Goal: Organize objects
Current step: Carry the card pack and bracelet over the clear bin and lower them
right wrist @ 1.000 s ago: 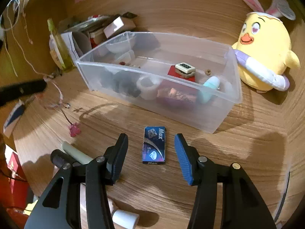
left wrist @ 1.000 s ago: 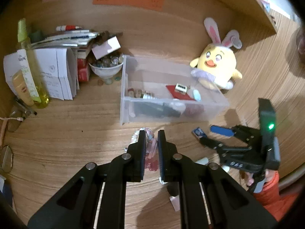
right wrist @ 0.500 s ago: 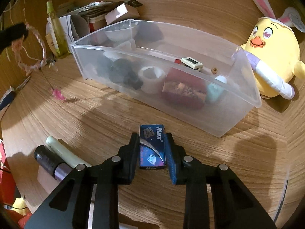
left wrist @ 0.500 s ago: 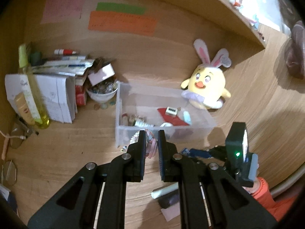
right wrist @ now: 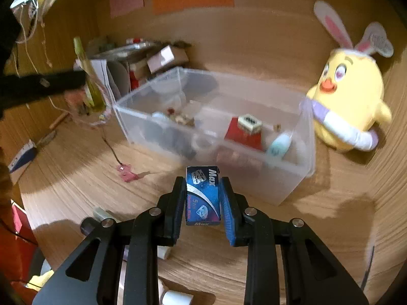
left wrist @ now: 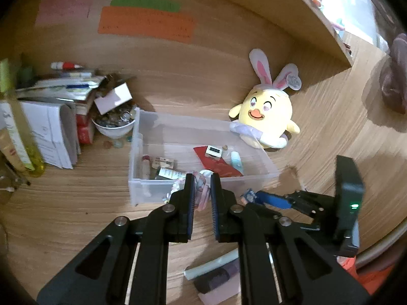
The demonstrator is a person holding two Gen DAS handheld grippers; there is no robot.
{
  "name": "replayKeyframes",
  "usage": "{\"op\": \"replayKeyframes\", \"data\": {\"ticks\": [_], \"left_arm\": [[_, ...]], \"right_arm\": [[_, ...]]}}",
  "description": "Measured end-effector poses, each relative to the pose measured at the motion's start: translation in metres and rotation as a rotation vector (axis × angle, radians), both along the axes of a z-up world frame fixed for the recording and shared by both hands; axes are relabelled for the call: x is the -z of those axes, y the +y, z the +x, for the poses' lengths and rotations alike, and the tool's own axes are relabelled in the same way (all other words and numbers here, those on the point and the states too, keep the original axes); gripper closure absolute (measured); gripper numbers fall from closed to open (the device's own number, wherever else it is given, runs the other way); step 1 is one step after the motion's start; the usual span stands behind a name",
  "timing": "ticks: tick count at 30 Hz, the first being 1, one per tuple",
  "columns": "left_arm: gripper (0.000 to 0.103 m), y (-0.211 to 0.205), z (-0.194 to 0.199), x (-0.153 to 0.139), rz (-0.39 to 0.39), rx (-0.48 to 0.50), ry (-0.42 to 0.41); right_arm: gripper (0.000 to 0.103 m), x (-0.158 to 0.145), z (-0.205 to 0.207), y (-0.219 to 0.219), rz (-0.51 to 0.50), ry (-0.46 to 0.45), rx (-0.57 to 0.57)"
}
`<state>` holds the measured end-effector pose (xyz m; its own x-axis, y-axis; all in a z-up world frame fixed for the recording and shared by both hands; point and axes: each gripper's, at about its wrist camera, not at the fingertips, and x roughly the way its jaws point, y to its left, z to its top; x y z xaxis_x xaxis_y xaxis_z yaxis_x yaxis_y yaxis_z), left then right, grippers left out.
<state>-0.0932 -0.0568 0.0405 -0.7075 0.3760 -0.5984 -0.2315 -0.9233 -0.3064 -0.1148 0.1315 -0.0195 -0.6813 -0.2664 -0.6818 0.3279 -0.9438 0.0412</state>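
My right gripper (right wrist: 202, 181) is shut on a small blue "Max" box (right wrist: 203, 198) and holds it off the wooden desk, just in front of the clear plastic bin (right wrist: 292, 178). From the left wrist view, this gripper (left wrist: 254, 198) and the blue box (left wrist: 249, 195) sit at the bin's right front corner. My left gripper (left wrist: 202, 180) is shut on a pink and white beaded bracelet (left wrist: 201, 197), held up before the bin's front wall (left wrist: 142, 193). A cord with a pink tassel (right wrist: 126, 174) hangs from it. The bin holds a red card, a white tile and small items.
A yellow plush chick with bunny ears (left wrist: 264, 117) leans at the bin's right end. A white bowl of beads (left wrist: 113, 127), stacked papers (left wrist: 51, 132) and a yellow bottle (left wrist: 17, 132) crowd the left. Tubes (left wrist: 216, 267) lie on the desk near me. A shelf overhangs at top right.
The right gripper closed on the blue box and lifted it off the desk. The left gripper rose with the bracelet, pulling its tassel up, and now sits nearer the bin.
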Motion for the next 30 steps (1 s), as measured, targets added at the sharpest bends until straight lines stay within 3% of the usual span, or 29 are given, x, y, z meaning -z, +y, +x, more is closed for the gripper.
{"op": "replayKeyframes", "data": {"ticks": [7,15,30], "left_arm": [[0.092,0.001,-0.023,0.005,0.046,0.019,-0.032],[0.092,0.007,-0.048,0.01,0.043,0.02,-0.059],[0.092,0.016,-0.09,0.022,0.015,0.03,-0.117]], "right_arm": [[0.078,-0.025,0.001,0.005,-0.025,0.068,0.009],[0.078,-0.04,-0.012,0.016,-0.033,0.112,0.047],[0.078,-0.029,-0.051,0.026,-0.024,0.066,0.095]]}}
